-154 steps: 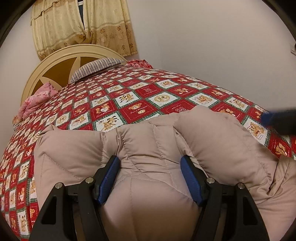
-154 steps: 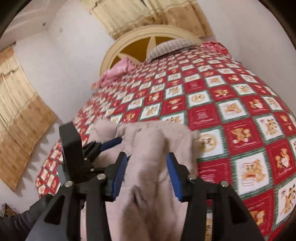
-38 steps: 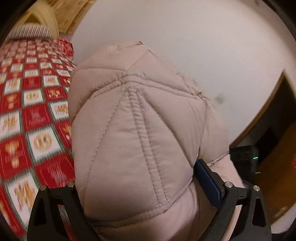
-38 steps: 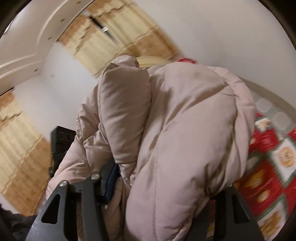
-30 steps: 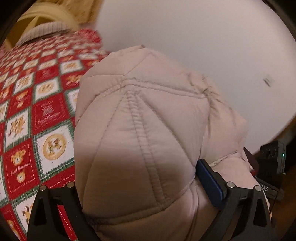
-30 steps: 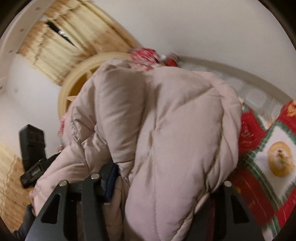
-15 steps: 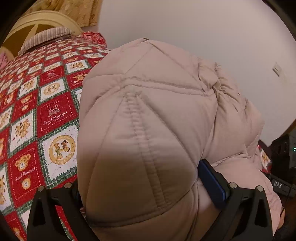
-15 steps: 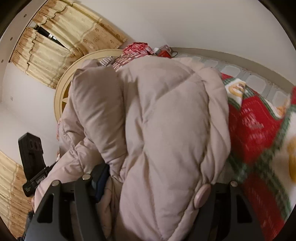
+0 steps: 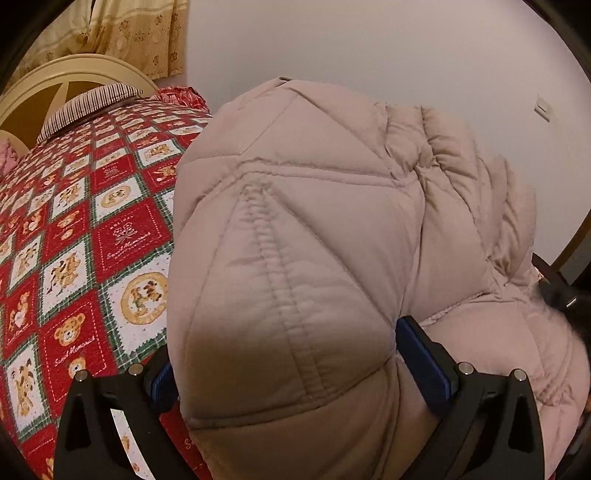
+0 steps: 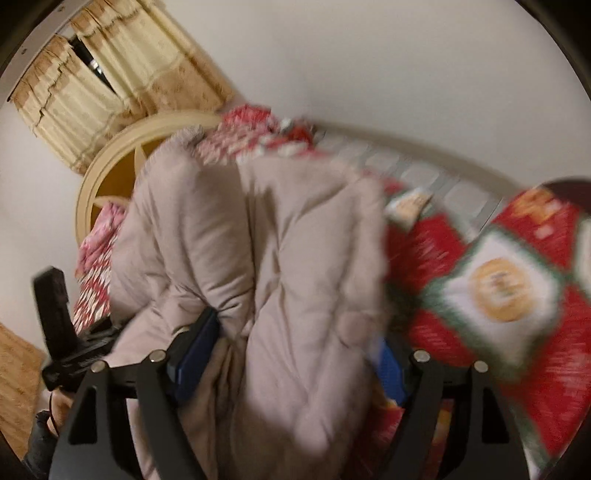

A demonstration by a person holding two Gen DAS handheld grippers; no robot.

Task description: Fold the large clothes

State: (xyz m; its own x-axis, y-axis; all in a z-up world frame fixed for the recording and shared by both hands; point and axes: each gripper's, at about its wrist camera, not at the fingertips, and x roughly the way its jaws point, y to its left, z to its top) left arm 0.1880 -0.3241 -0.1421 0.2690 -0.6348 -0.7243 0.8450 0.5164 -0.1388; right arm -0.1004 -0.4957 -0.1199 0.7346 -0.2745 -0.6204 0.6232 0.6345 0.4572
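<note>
Nearest, left gripper [image 9: 284,373]: jaws clamped on the bunched pink puffer jacket [image 9: 314,229]. Right gripper [image 10: 291,363]: jaws opening, jacket between the pads, which show clear at both sides, whereas half a second ago the padding hid the right one. Beyond, the patchwork bedspread [image 9: 74,229] lies free to the jacket's left. Farther, striped pillow [image 9: 85,103], cream headboard [image 9: 55,74], curtains [image 9: 122,33].

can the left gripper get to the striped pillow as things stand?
Probably not. The left gripper is shut on the puffy coat, which bulges across its front, and the striped pillow lies far up the bed by the headboard.
</note>
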